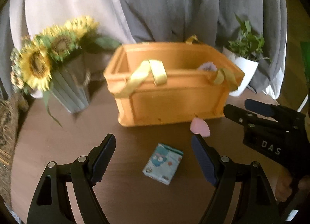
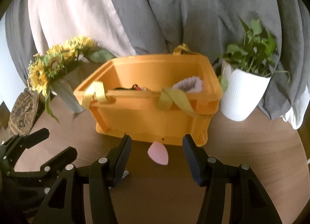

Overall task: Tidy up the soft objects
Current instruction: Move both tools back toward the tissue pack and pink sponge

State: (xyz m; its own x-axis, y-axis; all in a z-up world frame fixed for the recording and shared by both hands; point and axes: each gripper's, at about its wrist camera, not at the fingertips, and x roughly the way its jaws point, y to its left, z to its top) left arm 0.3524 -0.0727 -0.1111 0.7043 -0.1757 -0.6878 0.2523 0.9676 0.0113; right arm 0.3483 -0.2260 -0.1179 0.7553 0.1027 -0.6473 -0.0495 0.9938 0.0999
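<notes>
An orange plastic crate with yellow ribbon handles stands on the brown table. Soft items lie inside it. A pink teardrop sponge lies on the table just in front of the crate. A small blue tissue packet lies nearer. My left gripper is open and empty, with the packet between its fingers' lines. My right gripper is open and empty, its fingers either side of the sponge. The right gripper also shows in the left wrist view.
A grey vase of sunflowers stands left of the crate. A white pot with a green plant stands right of it. Grey and white curtains hang behind. A patterned round object is at the left edge.
</notes>
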